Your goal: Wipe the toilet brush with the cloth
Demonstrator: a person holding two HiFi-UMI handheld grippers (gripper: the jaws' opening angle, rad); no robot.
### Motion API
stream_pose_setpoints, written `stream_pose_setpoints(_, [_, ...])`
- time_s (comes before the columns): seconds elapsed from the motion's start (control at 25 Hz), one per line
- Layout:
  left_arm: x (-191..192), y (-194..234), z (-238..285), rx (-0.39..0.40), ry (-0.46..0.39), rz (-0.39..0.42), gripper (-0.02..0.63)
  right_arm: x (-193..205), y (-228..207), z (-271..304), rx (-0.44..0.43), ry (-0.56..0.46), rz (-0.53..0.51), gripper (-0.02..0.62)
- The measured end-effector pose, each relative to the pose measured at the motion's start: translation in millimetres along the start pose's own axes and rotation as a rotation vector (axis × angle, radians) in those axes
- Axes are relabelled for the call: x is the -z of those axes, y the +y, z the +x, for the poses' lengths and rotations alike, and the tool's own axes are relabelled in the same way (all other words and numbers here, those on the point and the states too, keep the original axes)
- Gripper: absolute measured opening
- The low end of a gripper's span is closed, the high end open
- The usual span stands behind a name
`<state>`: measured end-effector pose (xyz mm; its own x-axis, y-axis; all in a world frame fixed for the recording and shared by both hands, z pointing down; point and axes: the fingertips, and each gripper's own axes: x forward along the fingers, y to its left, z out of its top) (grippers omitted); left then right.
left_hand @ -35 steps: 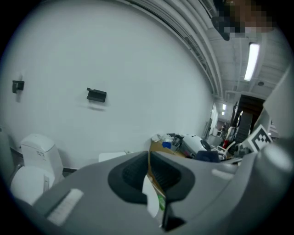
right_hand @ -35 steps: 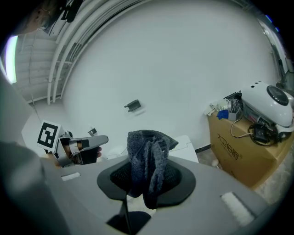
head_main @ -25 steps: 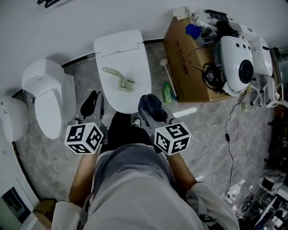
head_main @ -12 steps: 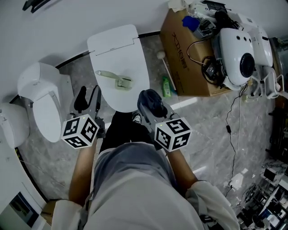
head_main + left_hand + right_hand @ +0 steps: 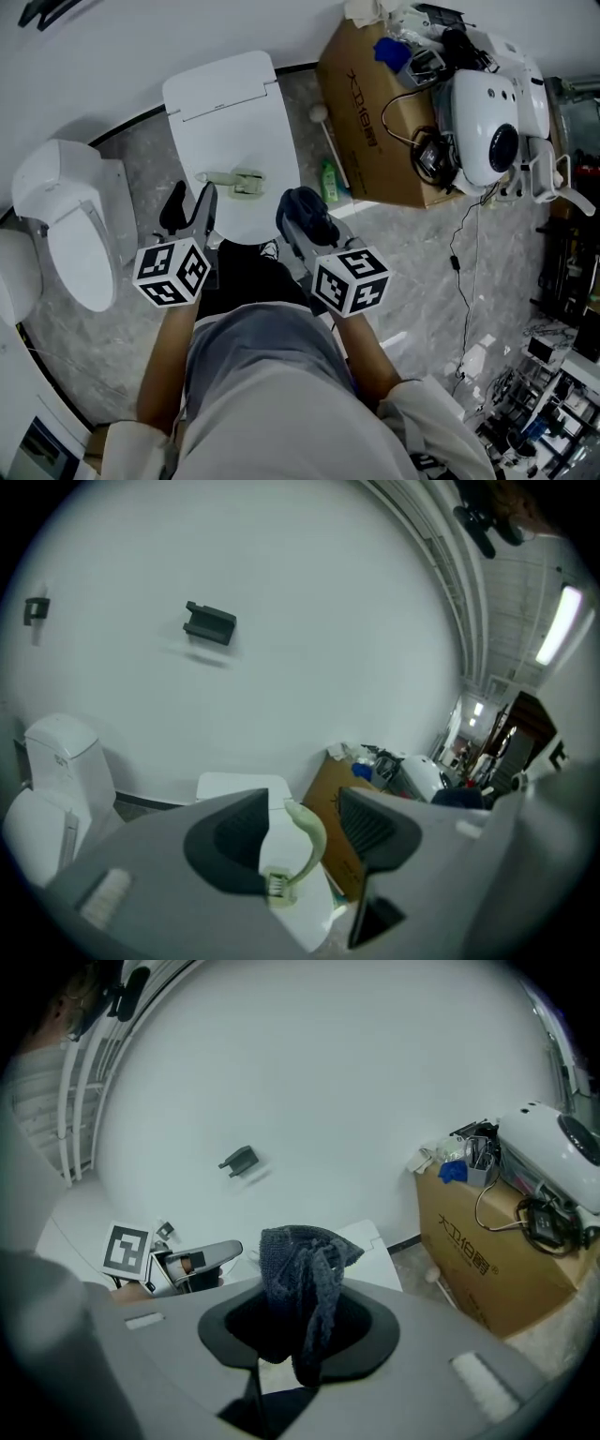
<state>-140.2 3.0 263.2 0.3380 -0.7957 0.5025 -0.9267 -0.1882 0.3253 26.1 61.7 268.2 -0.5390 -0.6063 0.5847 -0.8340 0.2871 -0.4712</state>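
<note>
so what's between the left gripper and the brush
Only bare toilet lid: in the head view the open left gripper sits just short of the brush, with nothing else in the gap.

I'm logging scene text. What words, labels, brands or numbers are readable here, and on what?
On the cardboard box: four blue printed characters, too blurred to quote.
On the toilet lid: a small grey mark, too small to read.
On the green bottle: label unreadable.
No text reads clearly.
</note>
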Motion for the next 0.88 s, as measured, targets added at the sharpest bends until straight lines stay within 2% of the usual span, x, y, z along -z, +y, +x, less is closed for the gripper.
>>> stream_pose_setpoints(0.28, [0.3, 12.5, 26.5, 0.076, -0.003, -0.051, 0.0, -22.3, -1.2, 40.6, 0.053, 0.043, 0.013, 0.107])
stream_pose_setpoints(0.52, [4.1, 17.9, 40.0, 0.133, -0.025, -0.038, 0.0, -32.4, -7.3, 72.2, 0.064, 0.052, 0.012, 0.107])
stream_pose_setpoints(0.68, [4.8, 15.6, 42.9, 0.148, -0.039, -0.022, 0.0, -32.2, -15.7, 94.4, 0.037, 0.075, 0.015, 0.107])
stream_pose_setpoints(0.88, [2.2, 16.0, 46.9, 0.123, -0.062, -0.015, 0.0, -29.2, -30.6, 126.8, -0.036, 0.128, 0.008, 0.109])
